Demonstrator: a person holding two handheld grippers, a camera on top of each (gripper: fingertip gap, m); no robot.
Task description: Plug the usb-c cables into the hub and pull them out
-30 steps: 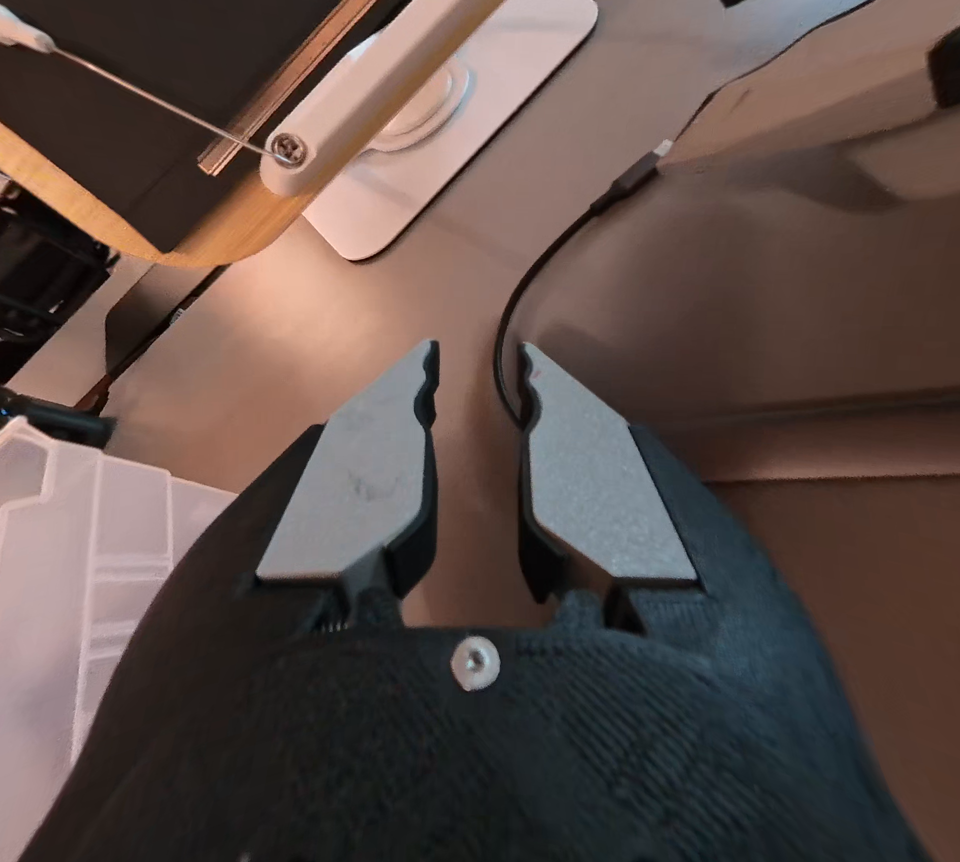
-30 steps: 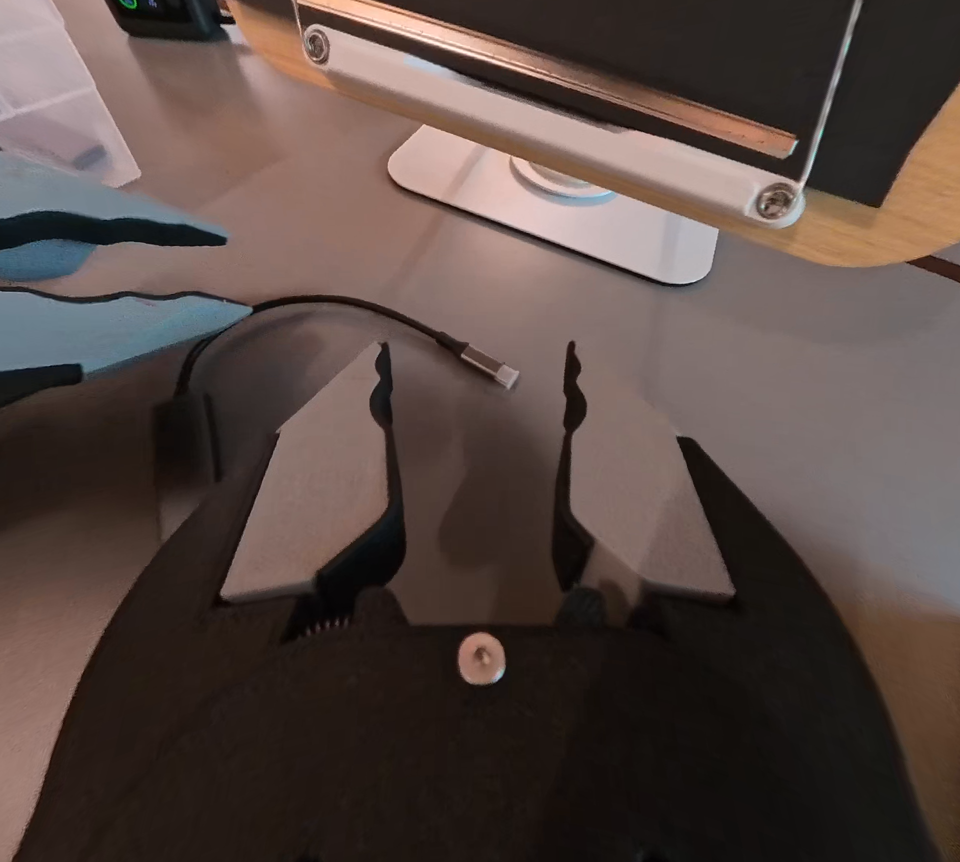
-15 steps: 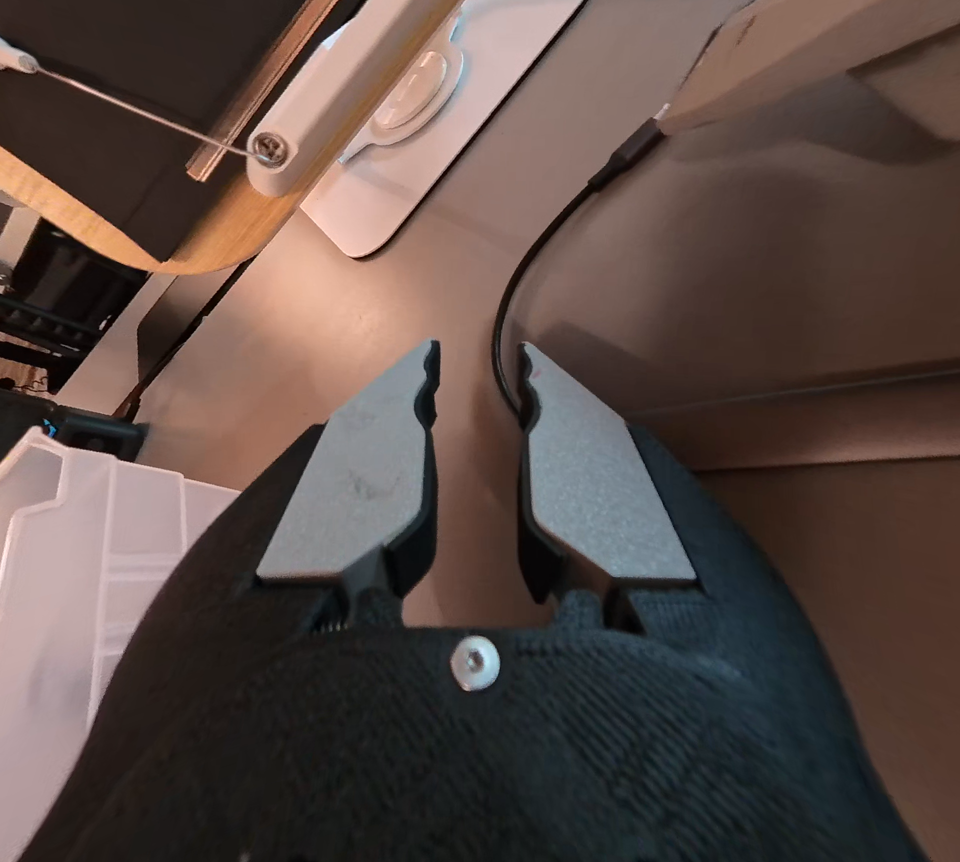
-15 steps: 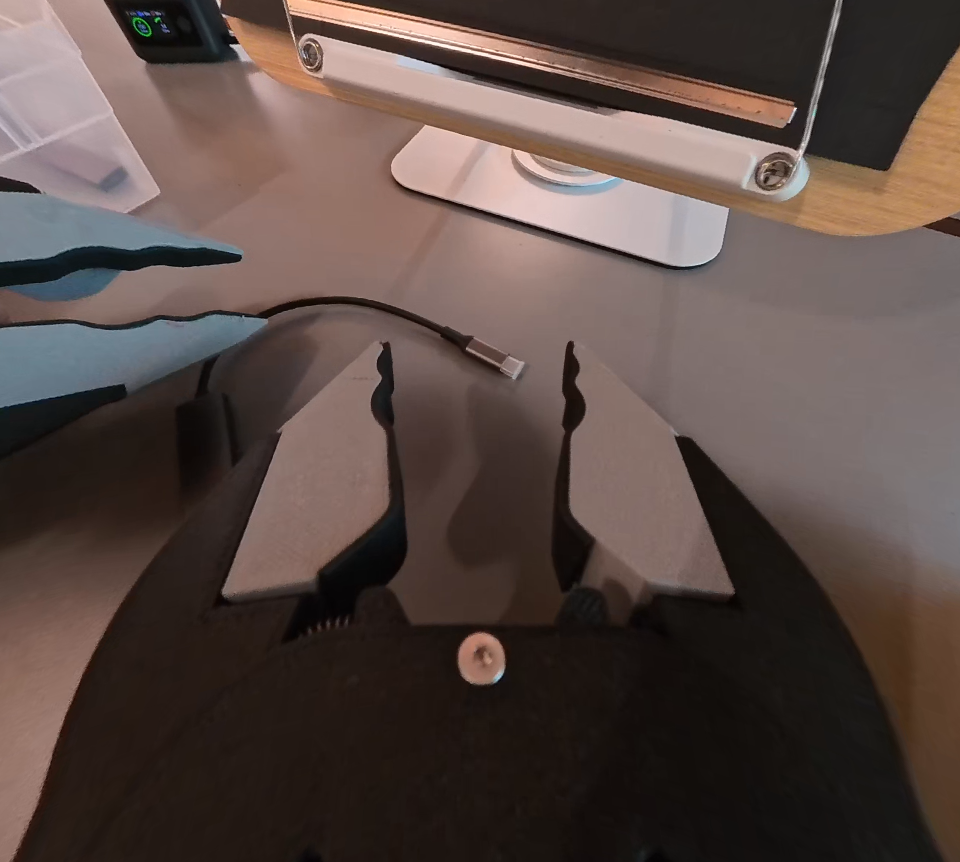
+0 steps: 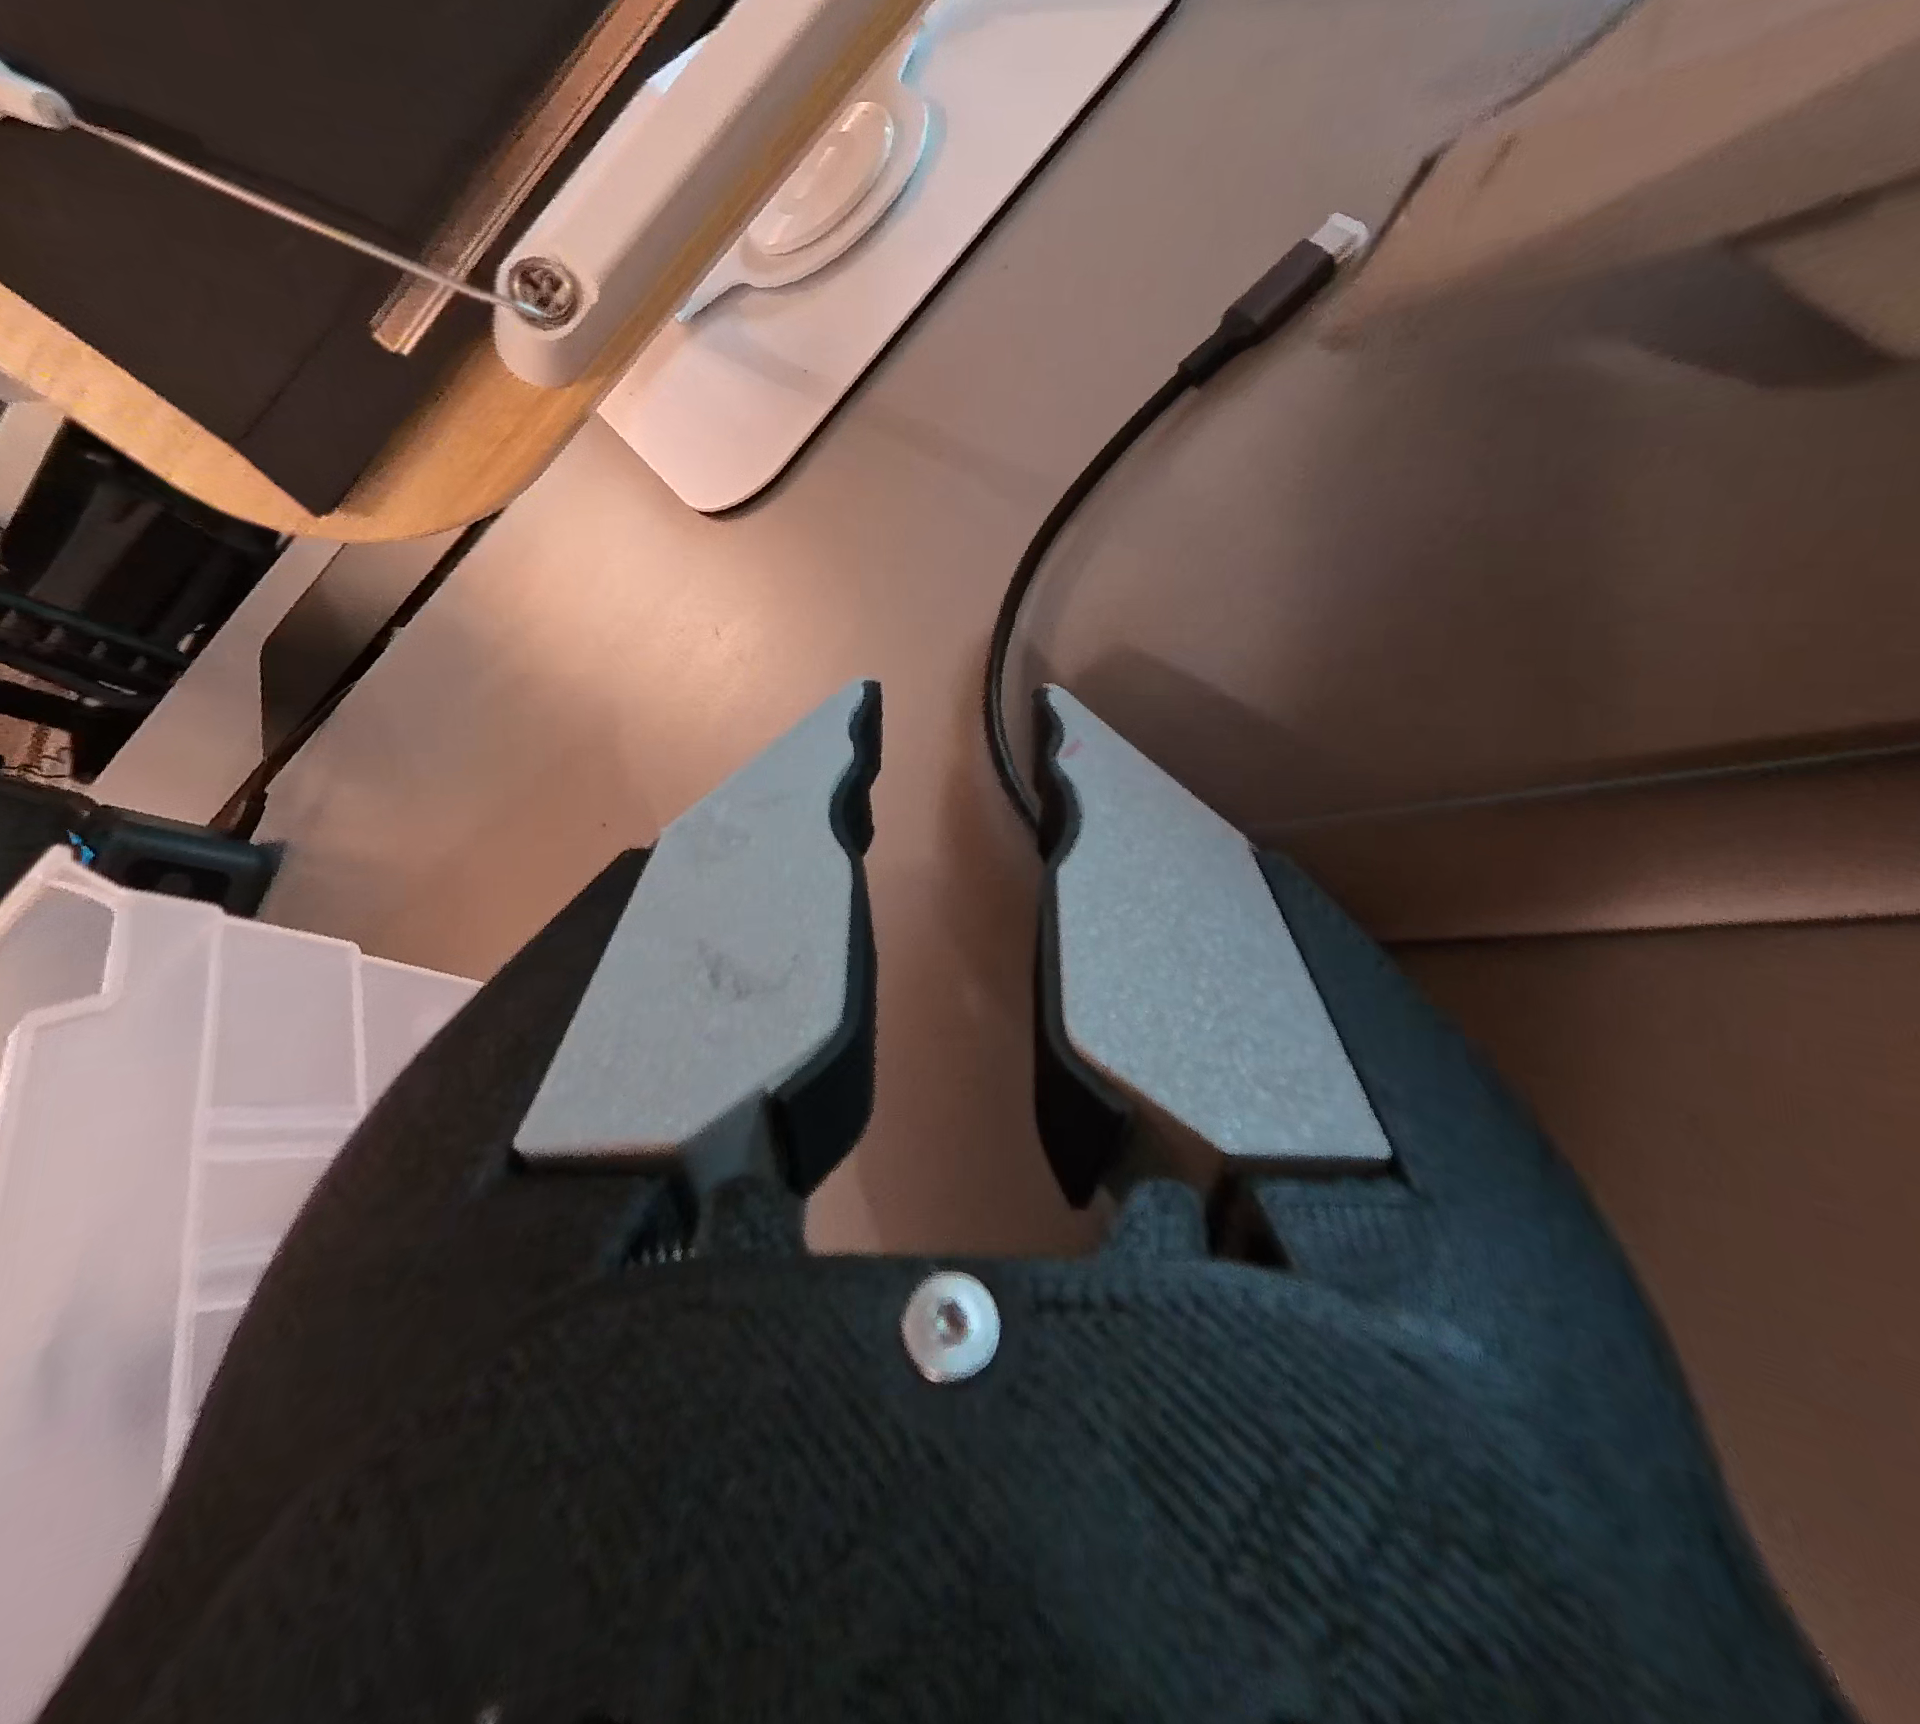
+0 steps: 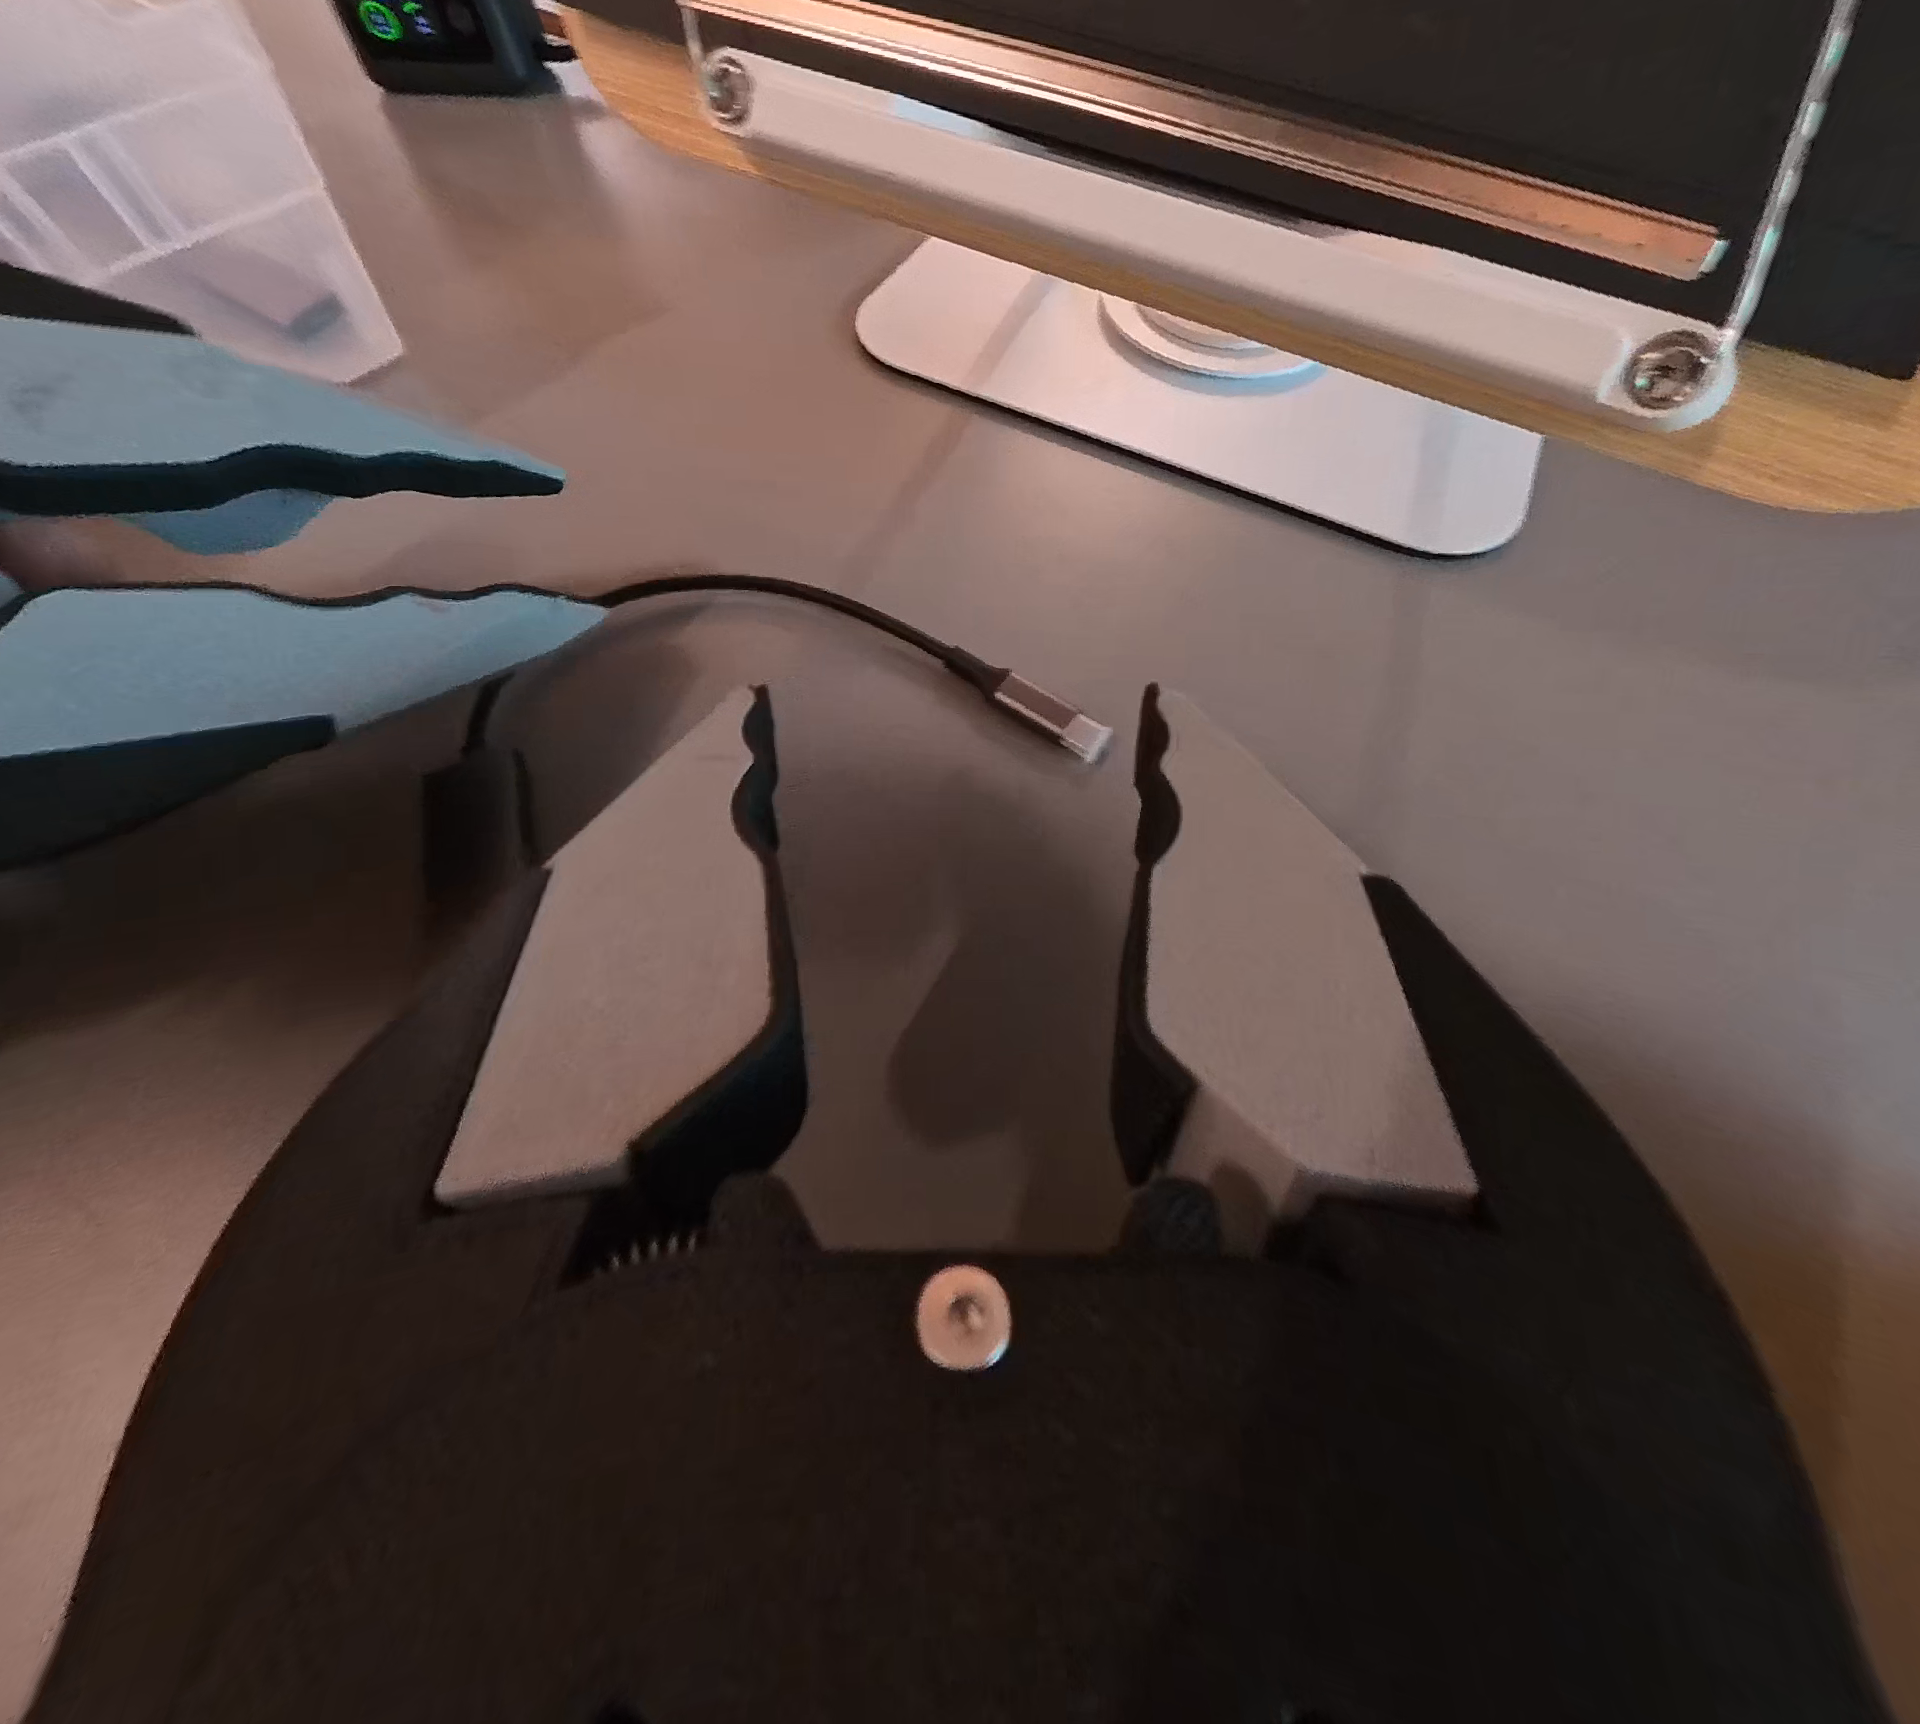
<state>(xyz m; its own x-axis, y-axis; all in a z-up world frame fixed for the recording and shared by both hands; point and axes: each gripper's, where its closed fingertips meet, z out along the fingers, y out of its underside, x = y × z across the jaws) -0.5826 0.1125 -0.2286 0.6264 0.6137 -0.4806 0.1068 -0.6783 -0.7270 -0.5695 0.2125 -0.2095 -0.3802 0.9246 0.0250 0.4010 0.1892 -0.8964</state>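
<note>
Since half a second ago my right hand-held gripper [image 6: 951, 708] has slid toward the plug [image 6: 1044, 718], so the silver end now lies just ahead of its right finger [image 6: 1236, 853] instead of between and beyond the tips. In the left view the plug [image 5: 1288, 287] has come clear of the right gripper's blurred finger, which covered its tip before. My left hand-held gripper [image 5: 956, 703] has barely shifted.

Both grippers are open and hold nothing. The left one's jaws stand a narrow gap apart over the bare counter [image 5: 623, 635], with the black cable [image 5: 1049, 552] curving past the outside of its right finger [image 5: 1132, 853]; I cannot tell whether they touch. The right one's jaws are spread wider. In the right view the left gripper [image 6: 582, 547] reaches in from the left edge, low over the cable [image 6: 790, 588].

The cable runs back to a dark block [image 6: 473, 796] beside the right gripper's left finger; it is blurred and half hidden, so I cannot tell whether it is the hub. The plug lies loose on the counter [image 6: 1558, 791], plugged into nothing.

A clear plastic organiser box [image 6: 156, 199] stands at the far left with a small grey object [image 6: 301, 308] in one compartment; the rest is too hazy to read. Behind it sits a small device with a lit screen [image 6: 416, 22], and the monitor's white foot [image 6: 1247, 427] stands farther back.
</note>
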